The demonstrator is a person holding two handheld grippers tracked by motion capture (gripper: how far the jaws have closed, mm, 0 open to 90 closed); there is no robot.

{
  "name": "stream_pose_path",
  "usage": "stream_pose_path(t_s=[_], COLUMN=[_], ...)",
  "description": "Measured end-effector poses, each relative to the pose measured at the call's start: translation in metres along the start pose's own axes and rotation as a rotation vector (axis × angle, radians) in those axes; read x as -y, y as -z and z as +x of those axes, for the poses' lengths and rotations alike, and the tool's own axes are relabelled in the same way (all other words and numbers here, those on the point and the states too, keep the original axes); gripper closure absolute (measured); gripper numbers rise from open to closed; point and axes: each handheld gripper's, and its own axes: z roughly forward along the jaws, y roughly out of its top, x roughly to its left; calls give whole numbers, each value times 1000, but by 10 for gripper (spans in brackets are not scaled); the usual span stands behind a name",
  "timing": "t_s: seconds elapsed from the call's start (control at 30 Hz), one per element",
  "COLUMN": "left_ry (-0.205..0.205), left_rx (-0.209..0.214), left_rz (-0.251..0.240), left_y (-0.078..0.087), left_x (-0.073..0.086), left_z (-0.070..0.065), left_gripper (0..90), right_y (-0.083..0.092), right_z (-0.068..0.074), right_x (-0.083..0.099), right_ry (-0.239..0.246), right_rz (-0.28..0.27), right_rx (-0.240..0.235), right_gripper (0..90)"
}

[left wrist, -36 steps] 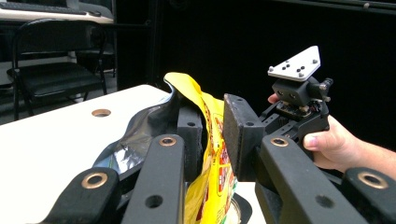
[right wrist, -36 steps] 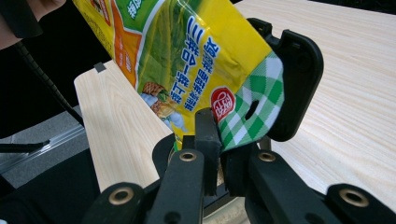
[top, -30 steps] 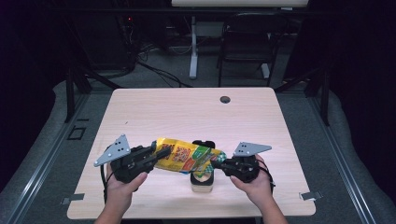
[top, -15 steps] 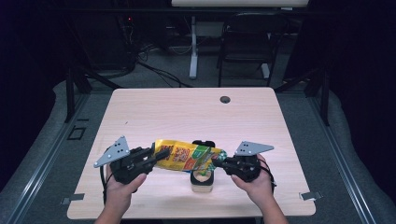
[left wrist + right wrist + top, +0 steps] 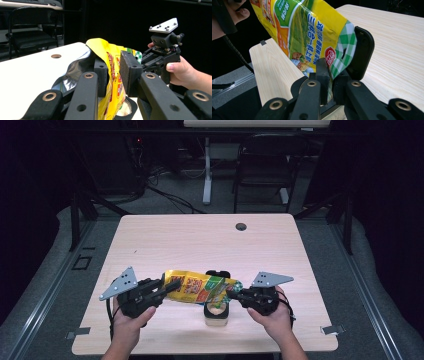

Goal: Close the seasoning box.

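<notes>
The left gripper [image 5: 167, 287] sits at the left end of the bag [image 5: 197, 289], held in the person's left hand [image 5: 131, 320] near the table's [image 5: 200, 240] front edge. In the left gripper view its jaws stand on either side of the bag's open silver-lined end; the left pad lies against the foil, while a narrow gap seems to show at the right pad, so a firm pinch cannot be told. The bag, yellow with green and red print, hangs level above the table between the two grippers. Under its right half stands a small cup [image 5: 216, 312] with a black hinged lid [image 5: 218, 274] tipped open behind the bag. The right gripper [image 5: 233, 294] is at the bag's right end, in the right hand [image 5: 272, 317]; in the right gripper view its jaws are nearly together and pinch the green checked corner of the bag [image 5: 312, 32] just over the cup
</notes>
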Motion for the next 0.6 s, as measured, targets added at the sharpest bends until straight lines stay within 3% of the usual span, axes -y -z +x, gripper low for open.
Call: stream_pose_path(t_s=[0.6], left_ry=[1], left_rx=[-2], left_rz=[-2], left_y=[4], left_x=[4], left_z=[2], left_gripper=[764], right_y=[-2], right_z=[1], right_x=[1], right_ry=[-5], right_rz=[-12], right_rx=[-15], right_gripper=[854])
